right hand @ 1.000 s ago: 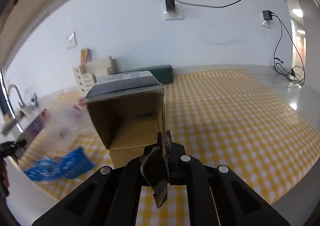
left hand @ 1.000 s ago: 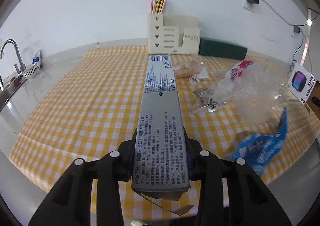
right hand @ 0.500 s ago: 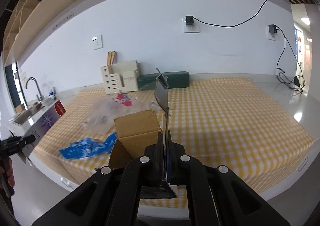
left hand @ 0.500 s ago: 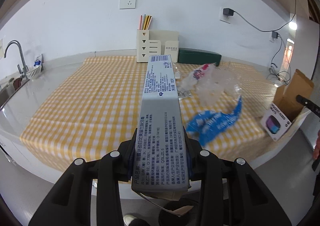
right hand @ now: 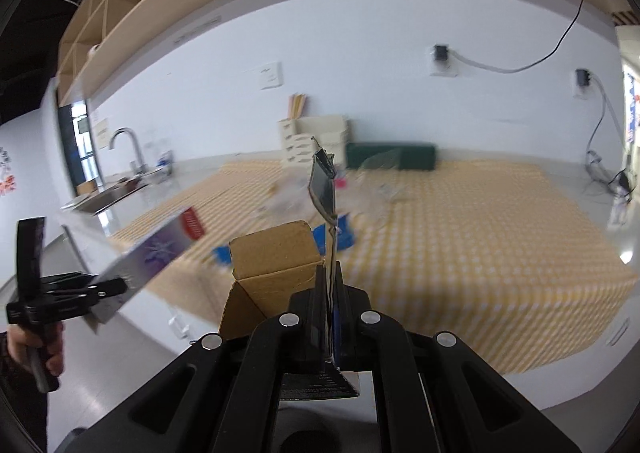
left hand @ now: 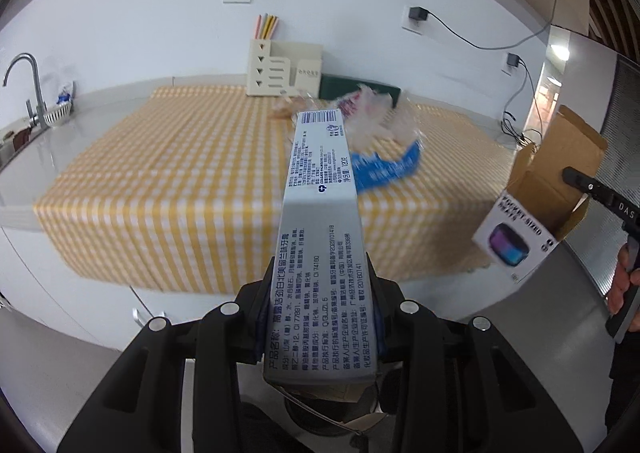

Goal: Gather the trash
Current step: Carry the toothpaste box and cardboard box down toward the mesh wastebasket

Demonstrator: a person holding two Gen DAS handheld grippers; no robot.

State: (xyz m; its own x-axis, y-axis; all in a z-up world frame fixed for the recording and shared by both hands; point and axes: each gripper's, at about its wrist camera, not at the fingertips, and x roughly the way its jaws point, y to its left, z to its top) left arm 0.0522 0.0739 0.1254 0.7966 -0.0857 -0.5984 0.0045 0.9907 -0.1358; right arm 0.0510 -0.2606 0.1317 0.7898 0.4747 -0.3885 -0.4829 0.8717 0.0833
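Fingers of left gripper (left hand: 320, 317) clamp one toothpaste box (left hand: 320, 237), off the bench's (left hand: 180, 181) front edge. Right gripper (right hand: 330, 309) pinches one speaker carton (left hand: 536, 221) by its flap, beyond the front right corner. One blue wrapper (left hand: 384, 169) and one clear bag (left hand: 380, 121) on bench, far right.

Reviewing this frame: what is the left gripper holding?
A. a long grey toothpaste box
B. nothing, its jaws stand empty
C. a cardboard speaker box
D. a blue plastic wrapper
A. In the left wrist view the left gripper is clamped on the sides of the long grey toothpaste box, which sticks out forward; the blue wrapper lies on the checked tablecloth, and the speaker box is in the right gripper.
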